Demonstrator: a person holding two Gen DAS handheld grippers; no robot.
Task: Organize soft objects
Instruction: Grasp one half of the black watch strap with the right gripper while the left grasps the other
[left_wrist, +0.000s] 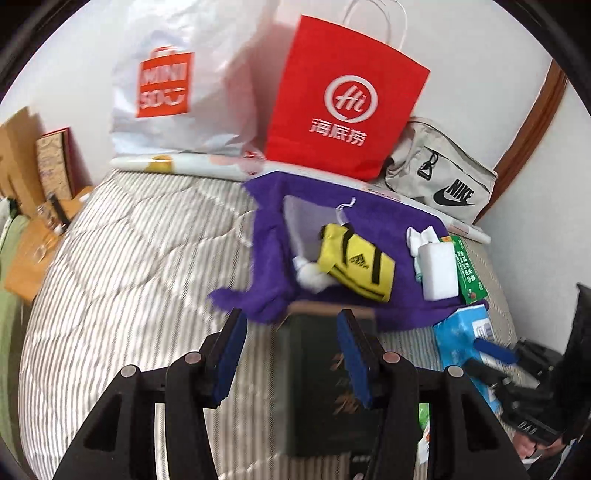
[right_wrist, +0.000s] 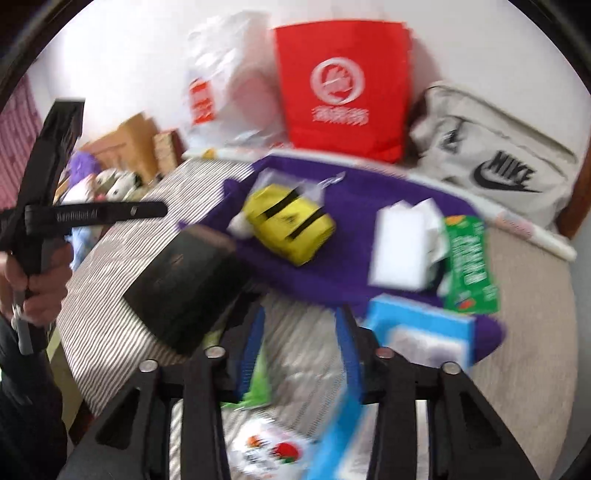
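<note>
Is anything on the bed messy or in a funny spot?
Yes. The purple towel lies rumpled, its near edge bunched instead of flat. The yellow pouch sits crooked on it, half over a clear plastic bag. A dark box rests tilted at the towel's edge.

Both wrist cams face purple cloth, close.

Ahead of the open left gripper with blue pads: dark green box, purple towel, yellow black-striped pouch, grey-and-white striped bedcover. Farther ahead, red bag; at right, light blue packet.
</note>
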